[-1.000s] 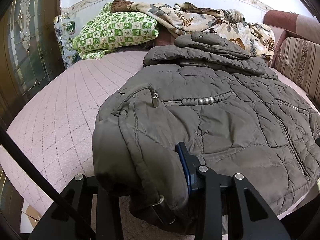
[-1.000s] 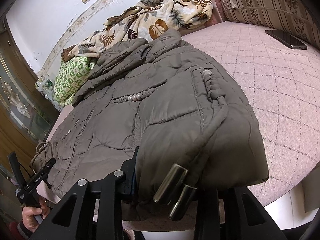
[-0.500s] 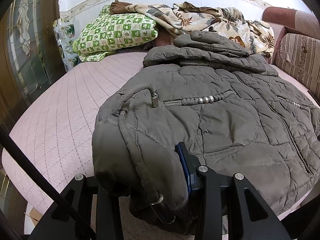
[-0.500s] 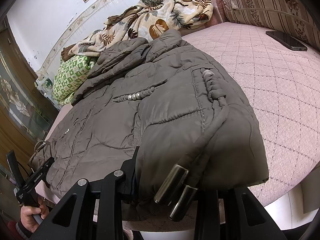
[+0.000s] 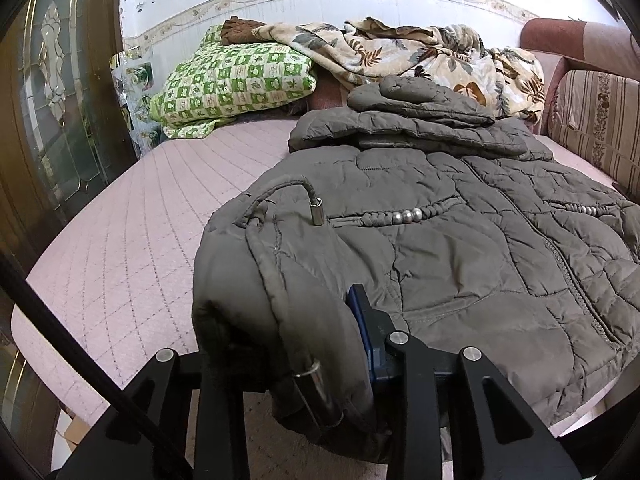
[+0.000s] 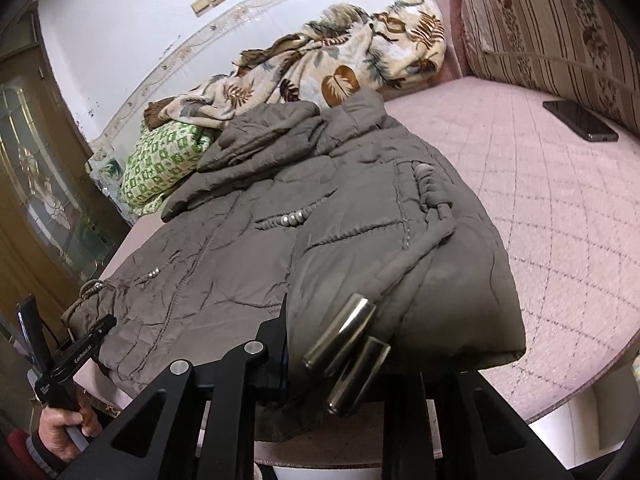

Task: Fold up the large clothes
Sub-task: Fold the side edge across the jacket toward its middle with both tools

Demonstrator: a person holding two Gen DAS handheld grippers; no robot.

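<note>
Flanking jacket (image 5: 460, 264) | pillow (image 5: 236, 84), blanket (image 5: 400, 52) behind | phone (image 6: 580, 120) right

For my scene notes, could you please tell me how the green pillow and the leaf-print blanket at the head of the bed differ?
The green pillow has a small checked pattern in green and cream; the leaf-print blanket has large brown and grey leaves on cream. The pillow is a plump, compact shape, while the blanket lies crumpled and spread wide. The blanket drapes over the pillow's top edge. Both sit against the wall, beyond the grey quilted jacket.

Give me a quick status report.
Both hand-held grippers closing on jacket hem corners: left, right. Jacket flat on bed. Phone clear of fold.
</note>
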